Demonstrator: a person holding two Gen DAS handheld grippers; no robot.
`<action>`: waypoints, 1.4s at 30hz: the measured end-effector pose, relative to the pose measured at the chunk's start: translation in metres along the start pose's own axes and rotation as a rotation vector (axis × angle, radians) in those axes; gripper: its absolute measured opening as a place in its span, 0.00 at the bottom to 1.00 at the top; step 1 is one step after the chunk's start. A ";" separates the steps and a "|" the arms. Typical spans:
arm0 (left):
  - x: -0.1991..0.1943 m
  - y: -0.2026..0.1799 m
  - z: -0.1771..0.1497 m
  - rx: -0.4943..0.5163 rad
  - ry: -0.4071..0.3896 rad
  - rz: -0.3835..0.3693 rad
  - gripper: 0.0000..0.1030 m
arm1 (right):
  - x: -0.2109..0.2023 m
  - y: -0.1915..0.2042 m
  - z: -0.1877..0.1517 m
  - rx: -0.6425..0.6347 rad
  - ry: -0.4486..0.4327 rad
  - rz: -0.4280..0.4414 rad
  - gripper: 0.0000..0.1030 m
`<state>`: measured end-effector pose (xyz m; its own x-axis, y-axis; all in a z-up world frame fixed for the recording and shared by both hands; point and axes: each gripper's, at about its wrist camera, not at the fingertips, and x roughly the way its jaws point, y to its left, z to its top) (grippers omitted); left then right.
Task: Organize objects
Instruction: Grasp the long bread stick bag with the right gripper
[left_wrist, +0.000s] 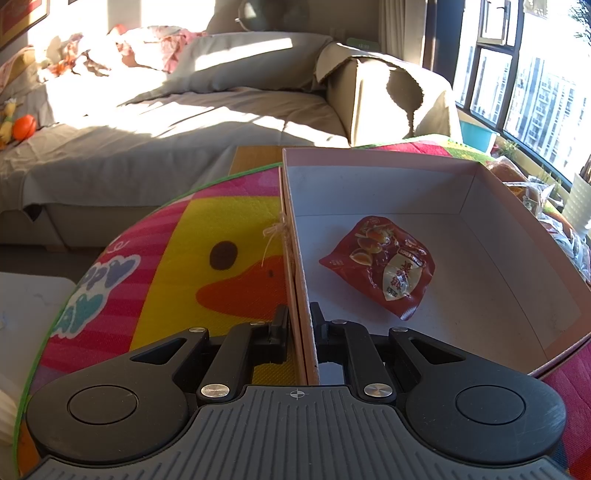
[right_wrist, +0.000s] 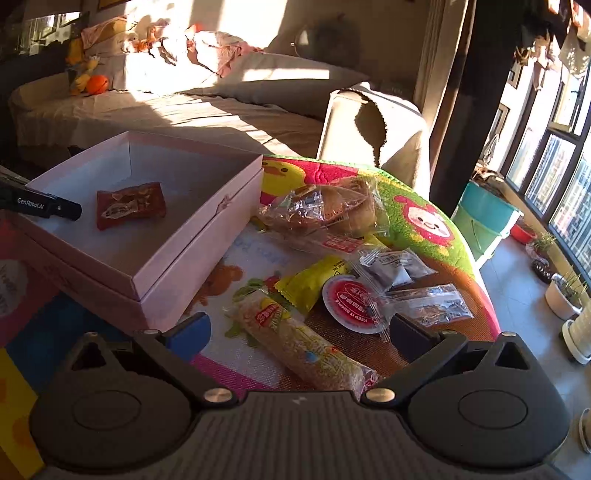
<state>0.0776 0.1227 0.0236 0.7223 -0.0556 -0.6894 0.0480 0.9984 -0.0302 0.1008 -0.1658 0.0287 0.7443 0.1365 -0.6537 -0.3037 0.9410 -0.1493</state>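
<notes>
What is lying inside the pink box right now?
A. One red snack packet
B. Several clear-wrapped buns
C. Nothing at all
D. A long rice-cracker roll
A: the pink box holds only the red snack packet on its white floor, seen too from the left wrist; the long roll and the other wrapped snacks lie outside on the mat.
</notes>
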 end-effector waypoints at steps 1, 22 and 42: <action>0.000 0.000 0.000 0.000 0.001 0.000 0.12 | 0.005 -0.008 -0.002 0.034 0.031 0.032 1.00; 0.001 -0.001 0.002 0.008 0.010 0.011 0.13 | 0.018 -0.003 0.003 0.181 0.114 0.128 0.43; -0.009 -0.002 0.005 0.033 -0.016 0.013 0.11 | -0.005 0.003 0.000 0.147 0.119 0.106 0.27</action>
<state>0.0744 0.1209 0.0335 0.7341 -0.0433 -0.6777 0.0613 0.9981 0.0026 0.0962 -0.1632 0.0310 0.6347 0.2081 -0.7442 -0.2804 0.9594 0.0291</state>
